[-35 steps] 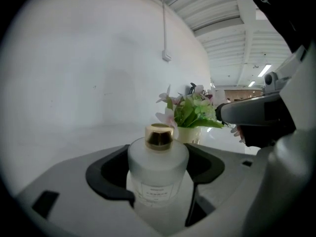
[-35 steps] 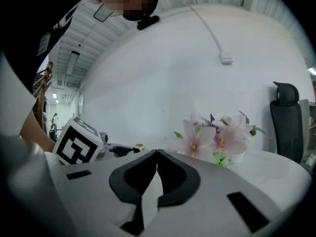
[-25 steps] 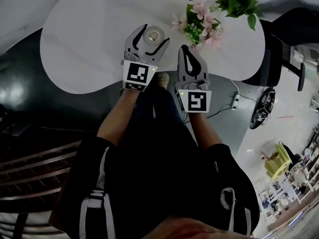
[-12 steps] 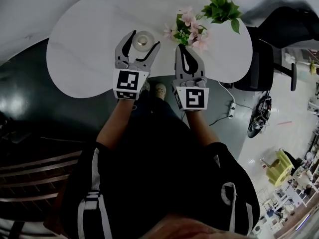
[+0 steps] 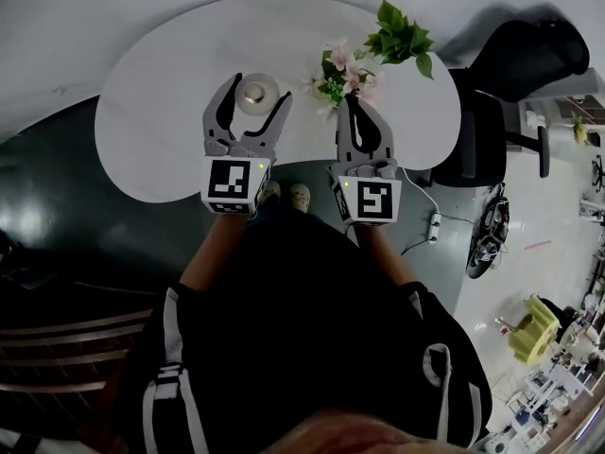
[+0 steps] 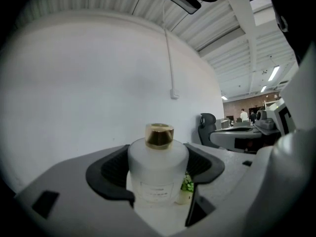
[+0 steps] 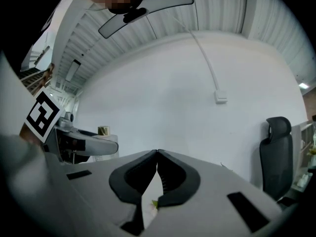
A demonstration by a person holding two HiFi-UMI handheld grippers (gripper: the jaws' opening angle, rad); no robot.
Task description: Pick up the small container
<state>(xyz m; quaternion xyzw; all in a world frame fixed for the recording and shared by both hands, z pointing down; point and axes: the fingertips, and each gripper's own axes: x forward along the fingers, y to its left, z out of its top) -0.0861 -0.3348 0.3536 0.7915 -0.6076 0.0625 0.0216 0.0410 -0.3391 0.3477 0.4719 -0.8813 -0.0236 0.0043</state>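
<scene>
The fingers [image 6: 111,172] of the left gripper [image 5: 257,91] stand apart on either side of the small container [image 6: 158,174], a frosted white bottle with a gold cap [image 6: 159,135] upright on the white desk [image 5: 161,102]. The fingers [image 7: 173,177] of the right gripper [image 5: 352,102] are closed tip to tip on nothing, near the pink flowers [image 5: 337,69].

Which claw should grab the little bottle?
Left. The left gripper is open, with the small container standing between its jaws. The right gripper is shut and sits off beside the flowers.

Label print [image 6: 155,190] on small container [image 6: 158,167] unreadable, flowers [image 7: 154,203] mostly hidden behind right tool [image 7: 157,152]
</scene>
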